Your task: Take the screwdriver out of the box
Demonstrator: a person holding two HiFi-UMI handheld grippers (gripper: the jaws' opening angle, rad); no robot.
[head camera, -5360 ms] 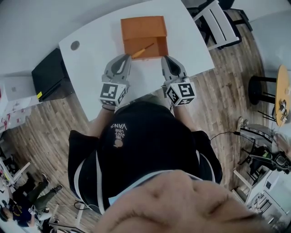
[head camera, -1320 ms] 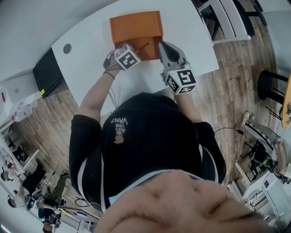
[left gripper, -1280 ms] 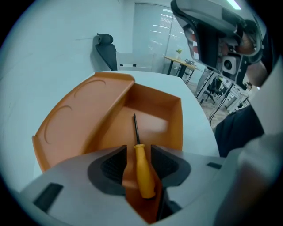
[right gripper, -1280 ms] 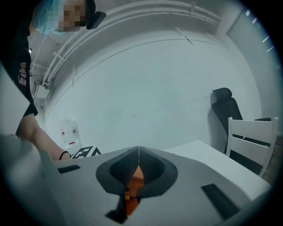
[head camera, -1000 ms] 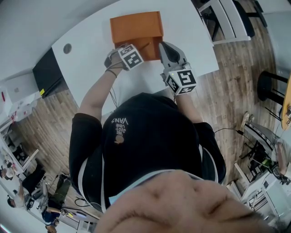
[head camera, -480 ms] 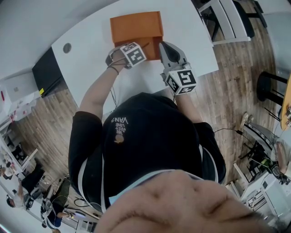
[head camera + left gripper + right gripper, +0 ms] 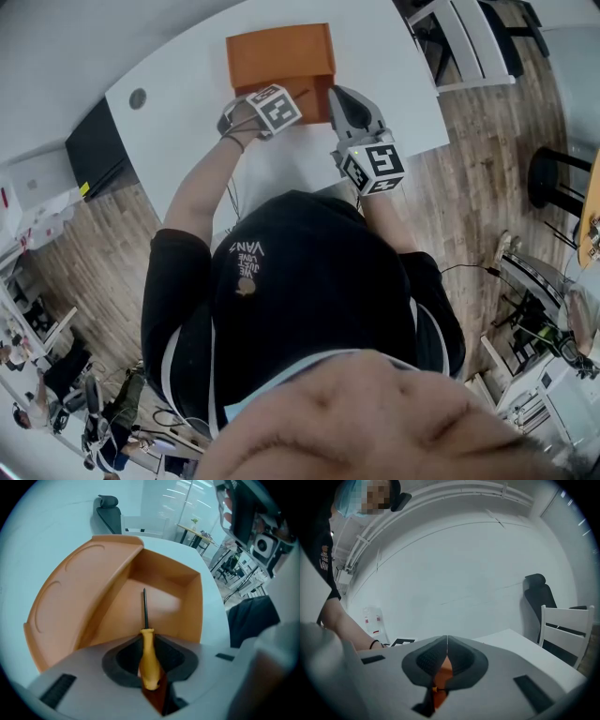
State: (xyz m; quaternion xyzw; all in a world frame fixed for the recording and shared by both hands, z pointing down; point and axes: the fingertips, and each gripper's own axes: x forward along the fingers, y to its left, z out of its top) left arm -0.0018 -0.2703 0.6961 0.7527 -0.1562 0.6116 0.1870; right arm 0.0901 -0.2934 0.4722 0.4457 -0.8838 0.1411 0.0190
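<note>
An orange box [image 7: 279,52] lies open on the white table [image 7: 394,66], its lid folded back. My left gripper [image 7: 273,110] points steeply down into it, just inside the near wall. In the left gripper view the screwdriver [image 7: 148,660] runs away from me along the box floor, its thin dark shaft ahead. The left gripper [image 7: 147,640] has just been closing and now grips the yellow handle between its pads. My right gripper [image 7: 339,94] rests level at the box's near right corner. In the right gripper view its [image 7: 447,641] tips meet, shut and holding nothing.
The box's orange lid [image 7: 79,597] lies at the left and its far wall [image 7: 194,606] at the right. A round hole [image 7: 138,98] is in the table's left part. A black unit [image 7: 98,150] stands left of the table and a white chair [image 7: 455,42] at the right.
Since the oldest frame my left gripper has gone from the table in front of the box to over the box, pointing down. In the last second its marker cube rolled slightly. The right gripper kept still.
</note>
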